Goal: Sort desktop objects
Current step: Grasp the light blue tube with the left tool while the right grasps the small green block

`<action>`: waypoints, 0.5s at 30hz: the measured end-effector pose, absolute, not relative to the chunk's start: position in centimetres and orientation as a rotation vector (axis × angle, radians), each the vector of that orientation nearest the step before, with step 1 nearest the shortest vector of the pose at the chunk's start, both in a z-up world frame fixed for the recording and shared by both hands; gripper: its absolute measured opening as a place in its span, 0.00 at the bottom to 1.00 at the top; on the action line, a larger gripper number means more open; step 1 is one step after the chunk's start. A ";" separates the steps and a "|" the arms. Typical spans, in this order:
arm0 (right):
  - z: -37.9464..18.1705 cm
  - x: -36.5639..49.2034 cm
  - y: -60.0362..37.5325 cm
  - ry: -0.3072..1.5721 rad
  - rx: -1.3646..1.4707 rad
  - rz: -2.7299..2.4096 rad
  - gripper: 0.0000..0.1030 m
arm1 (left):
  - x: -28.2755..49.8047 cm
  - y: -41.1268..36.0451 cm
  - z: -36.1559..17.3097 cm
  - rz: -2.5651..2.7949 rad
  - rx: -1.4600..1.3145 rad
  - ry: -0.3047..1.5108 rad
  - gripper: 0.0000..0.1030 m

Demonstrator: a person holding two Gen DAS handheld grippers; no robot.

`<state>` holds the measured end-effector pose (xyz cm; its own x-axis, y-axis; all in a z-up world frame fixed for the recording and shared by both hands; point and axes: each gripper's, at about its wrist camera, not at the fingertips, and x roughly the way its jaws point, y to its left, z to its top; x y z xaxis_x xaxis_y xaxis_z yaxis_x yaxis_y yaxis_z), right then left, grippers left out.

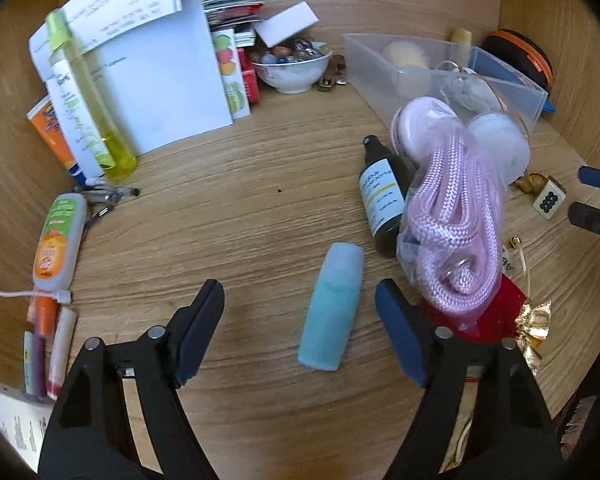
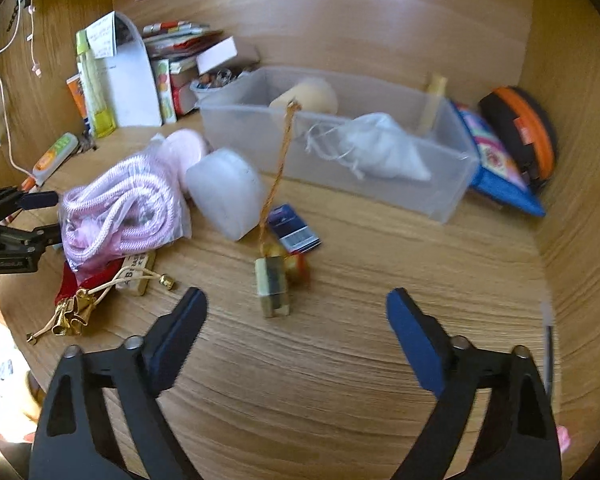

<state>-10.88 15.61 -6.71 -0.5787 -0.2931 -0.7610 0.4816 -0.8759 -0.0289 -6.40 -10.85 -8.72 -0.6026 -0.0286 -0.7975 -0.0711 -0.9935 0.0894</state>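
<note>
With both tongs released, left gripper [image 1: 300, 320] straddles teal bottle [image 1: 332, 306]: light, rigid, slick; you pinch mid-body. Right gripper [image 2: 296, 320] empty.

Two hand-held grippers of matching build. The left gripper [image 1: 300, 300] has two black plastic fingers with triangular cut-outs, each hinged on a pair of round silver pins. Dark blue flat pads [image 1: 398, 332] line the inner faces of the fingertips. The right gripper [image 2: 296, 308] looks the same: black linkage arms, silver pins, blue pads [image 2: 414, 344].
</note>
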 end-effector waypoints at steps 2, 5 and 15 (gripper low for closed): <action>-7.0 -11.1 15.4 0.312 1.131 -2.420 0.75 | -6.7 -10.7 -8.9 2.771 -1.392 0.185 0.66; -7.3 -11.5 15.1 0.312 1.144 -2.404 0.69 | -7.1 -10.7 -9.3 2.749 -1.410 0.181 0.59; -8.4 -13.1 14.7 0.282 1.219 -2.355 0.41 | -7.8 -11.2 -9.6 2.760 -1.404 0.135 0.39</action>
<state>-13.06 14.65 -8.40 -0.4944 -0.3126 -0.8110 0.4955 -0.8680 0.0325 -7.78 -11.20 -9.65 -0.5889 -0.0018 -0.8082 -0.0769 -0.9953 0.0583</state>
